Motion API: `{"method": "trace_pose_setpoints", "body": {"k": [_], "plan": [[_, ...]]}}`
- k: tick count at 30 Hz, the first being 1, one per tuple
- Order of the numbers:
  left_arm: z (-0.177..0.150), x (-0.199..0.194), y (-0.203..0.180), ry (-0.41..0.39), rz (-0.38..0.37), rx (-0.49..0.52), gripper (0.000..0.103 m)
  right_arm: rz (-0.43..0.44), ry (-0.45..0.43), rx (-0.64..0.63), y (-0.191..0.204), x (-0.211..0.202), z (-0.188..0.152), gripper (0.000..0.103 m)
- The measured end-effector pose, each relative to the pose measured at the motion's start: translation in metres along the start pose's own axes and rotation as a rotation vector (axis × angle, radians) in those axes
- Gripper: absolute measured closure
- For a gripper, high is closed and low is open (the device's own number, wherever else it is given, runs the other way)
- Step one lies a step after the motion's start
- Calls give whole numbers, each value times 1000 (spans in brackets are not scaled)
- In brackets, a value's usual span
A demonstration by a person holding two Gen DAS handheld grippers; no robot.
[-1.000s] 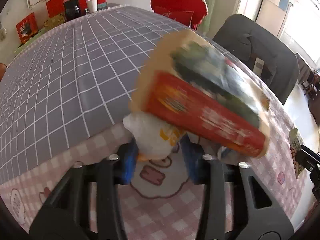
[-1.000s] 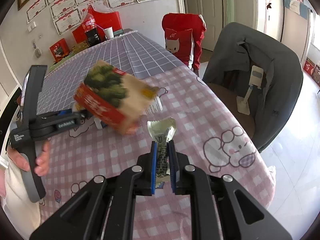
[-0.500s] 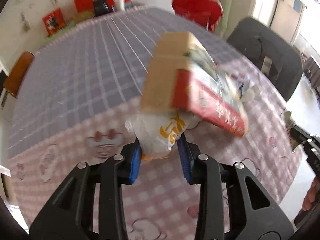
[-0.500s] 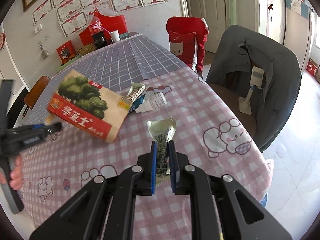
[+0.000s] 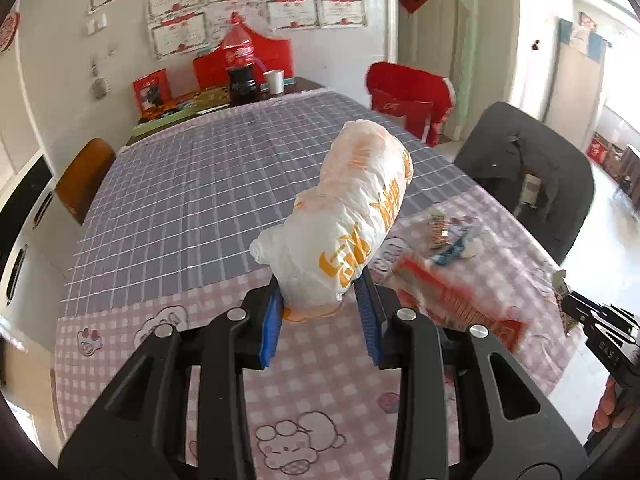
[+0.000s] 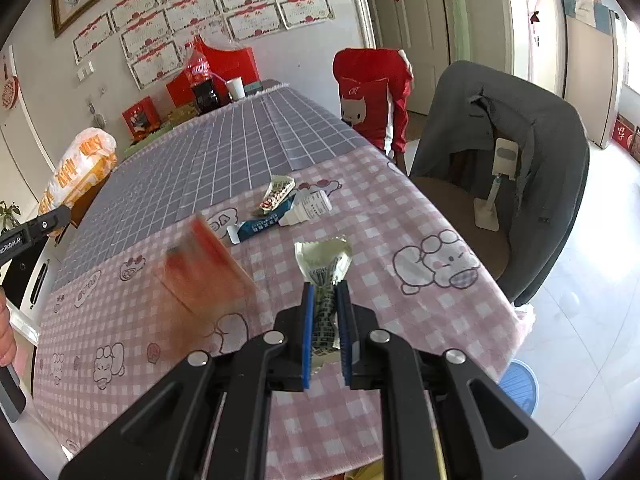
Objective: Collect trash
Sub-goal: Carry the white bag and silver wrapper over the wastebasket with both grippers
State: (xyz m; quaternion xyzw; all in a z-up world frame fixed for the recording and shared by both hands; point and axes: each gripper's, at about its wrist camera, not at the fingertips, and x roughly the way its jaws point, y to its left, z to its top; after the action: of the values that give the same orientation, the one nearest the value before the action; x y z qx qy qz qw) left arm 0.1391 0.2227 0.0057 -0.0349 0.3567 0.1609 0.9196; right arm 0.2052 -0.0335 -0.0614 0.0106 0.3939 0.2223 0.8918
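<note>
Left wrist view shows the left gripper fingers pinching a white plastic bag, right gripper squeezing a foil wrapper, so 2 picked up, but a blurry red box and 3ish scraps remain on the table.

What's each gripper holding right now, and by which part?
Left gripper: white plastic bag, pinched at its lower end. Right gripper: silvery snack wrapper, clamped at its crumpled lower part.
</note>
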Motion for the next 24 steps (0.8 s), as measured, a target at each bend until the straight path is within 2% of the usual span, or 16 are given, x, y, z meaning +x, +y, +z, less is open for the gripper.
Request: {"method": "trace_pose_setpoints", "body": {"k": [3,8,12,19,24], "plan": [[-4,1,-15,4,-15,34,69,-7,-17,11,-5,-12,-4,92],[-14,5,-44,23,-97,88,69,-39,-42,38,-19,-33,-11,92],[-17,8,-85,38,-178,153,69,-72,-72,76,-38,-54,-20,92],[-19,6,-160,45,-316,259,69,-163,-121,163,-86,-94,-38,92],[-26,4,-217,58,-407,336,69,-251,-152,254,-135,-124,-54,92]]}}
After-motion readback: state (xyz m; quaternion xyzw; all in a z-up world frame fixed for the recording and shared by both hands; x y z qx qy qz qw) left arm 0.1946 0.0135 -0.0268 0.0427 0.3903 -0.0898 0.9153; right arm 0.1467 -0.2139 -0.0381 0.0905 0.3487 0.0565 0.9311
